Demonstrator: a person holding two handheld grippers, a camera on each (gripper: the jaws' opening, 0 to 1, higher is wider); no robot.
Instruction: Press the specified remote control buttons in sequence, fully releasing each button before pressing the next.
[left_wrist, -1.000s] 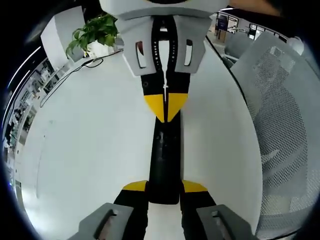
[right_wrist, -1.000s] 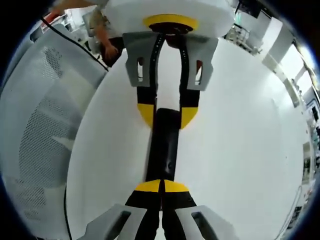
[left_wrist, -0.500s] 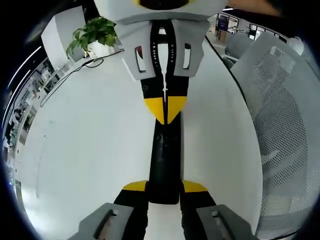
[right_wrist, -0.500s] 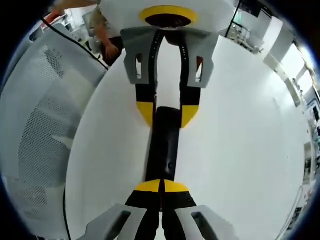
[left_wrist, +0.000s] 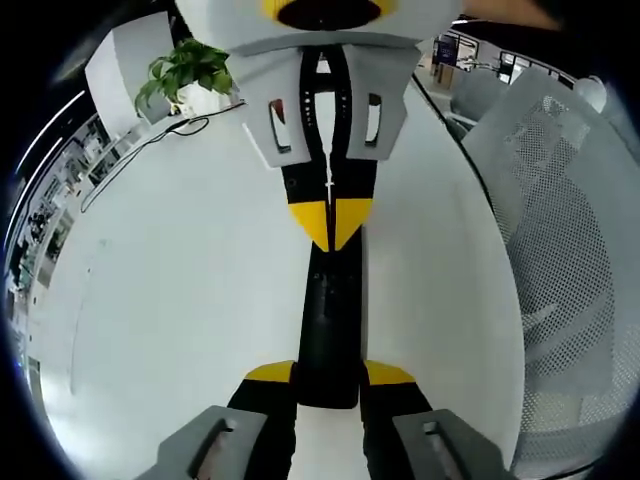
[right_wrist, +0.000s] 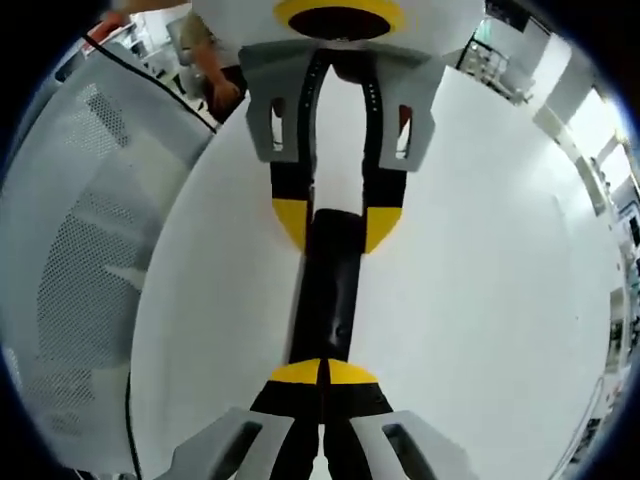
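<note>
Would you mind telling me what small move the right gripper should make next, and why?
Probably lift the right gripper straight off the remote. Its jaws are shut, with the tips resting on one end of the remote, while the left gripper clamps the other end. Each button needs a full release before the next press.

We see a white worktop (left_wrist: 180, 300), a potted plant (left_wrist: 185, 70) at its far edge, and a grey mesh chair (left_wrist: 565, 250) beside it.
</note>
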